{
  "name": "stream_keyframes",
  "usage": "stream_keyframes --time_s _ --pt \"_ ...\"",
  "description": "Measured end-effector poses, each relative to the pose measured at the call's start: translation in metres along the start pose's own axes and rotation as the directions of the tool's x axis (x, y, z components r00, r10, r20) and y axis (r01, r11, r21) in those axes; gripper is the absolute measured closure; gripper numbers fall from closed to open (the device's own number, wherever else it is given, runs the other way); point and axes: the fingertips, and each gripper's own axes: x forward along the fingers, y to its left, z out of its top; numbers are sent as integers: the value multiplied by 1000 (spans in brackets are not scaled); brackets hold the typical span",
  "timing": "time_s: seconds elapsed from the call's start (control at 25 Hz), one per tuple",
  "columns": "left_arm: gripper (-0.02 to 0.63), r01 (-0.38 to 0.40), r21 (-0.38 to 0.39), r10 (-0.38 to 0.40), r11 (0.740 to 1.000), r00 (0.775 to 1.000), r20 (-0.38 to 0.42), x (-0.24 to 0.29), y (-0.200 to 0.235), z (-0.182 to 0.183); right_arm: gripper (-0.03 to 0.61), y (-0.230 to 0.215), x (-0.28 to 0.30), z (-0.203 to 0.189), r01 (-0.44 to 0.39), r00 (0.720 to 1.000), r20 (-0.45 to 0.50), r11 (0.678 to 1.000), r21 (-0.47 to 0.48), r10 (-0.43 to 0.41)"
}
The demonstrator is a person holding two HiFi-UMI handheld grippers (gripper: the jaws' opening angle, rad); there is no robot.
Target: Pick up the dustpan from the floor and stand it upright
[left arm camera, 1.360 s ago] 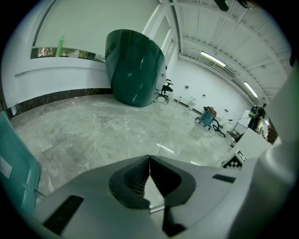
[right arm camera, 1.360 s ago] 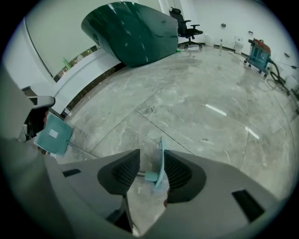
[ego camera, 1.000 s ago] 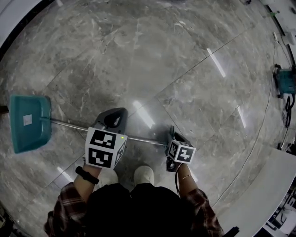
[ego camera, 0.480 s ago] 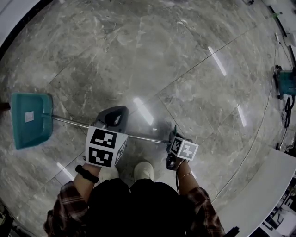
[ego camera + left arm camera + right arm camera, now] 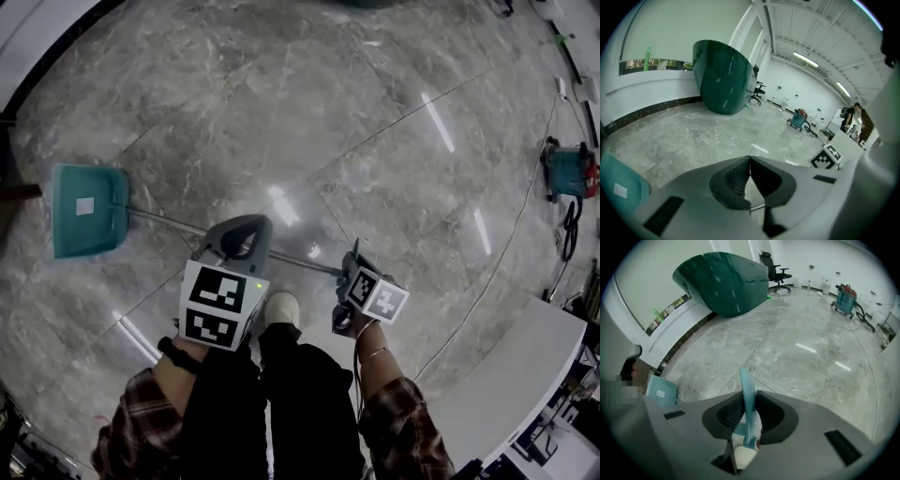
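The teal dustpan point(image 5: 89, 208) hangs low at the left on a long metal shaft point(image 5: 164, 219) that slants across the front of my legs. Its pan also shows at the lower left of the left gripper view point(image 5: 618, 185) and of the right gripper view point(image 5: 661, 390). My left gripper point(image 5: 239, 246) is shut round the middle of the shaft; its tips meet point(image 5: 750, 159) and the rod point(image 5: 758, 206) lies behind them. My right gripper point(image 5: 349, 272) is shut on the shaft's teal end grip point(image 5: 749, 413), which stands up between the jaws point(image 5: 749, 394).
Grey marble floor all round. A big dark green rounded structure point(image 5: 722, 280) and an office chair point(image 5: 776, 270) stand far ahead. A teal vacuum cleaner point(image 5: 567, 173) with a cable sits at the right, a white counter point(image 5: 525, 375) at the lower right. My shoe point(image 5: 279, 307) is under the shaft.
Both grippers have come up with the shaft. The pan has risen off the floor and shifted up and to the right in the head view. The floor looks farther away.
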Motion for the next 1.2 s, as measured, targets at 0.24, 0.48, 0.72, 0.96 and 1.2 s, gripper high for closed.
stream_keyframes --time_s 0.24,0.48,0.72,0.96,1.2 --pt "601 -3 -41 4 999 999 33 -75 -32 60 493 21 -91 44 4 999 37 999 -45 -2" --pt "601 -10 -65 14 998 998 64 -138 -61 120 483 38 -174 79 21 998 62 993 -119 -13" --pt "601 -47 -100 60 994 990 131 -199 -69 186 469 73 -244 141 4 997 79 984 -180 10" --pt "601 -94 -167 131 981 965 228 -268 -38 231 462 152 -286 193 -6 994 98 924 -382 47" --pt "601 -149 -219 205 964 943 263 -346 -9 233 454 250 -330 191 -46 994 55 843 -536 90"
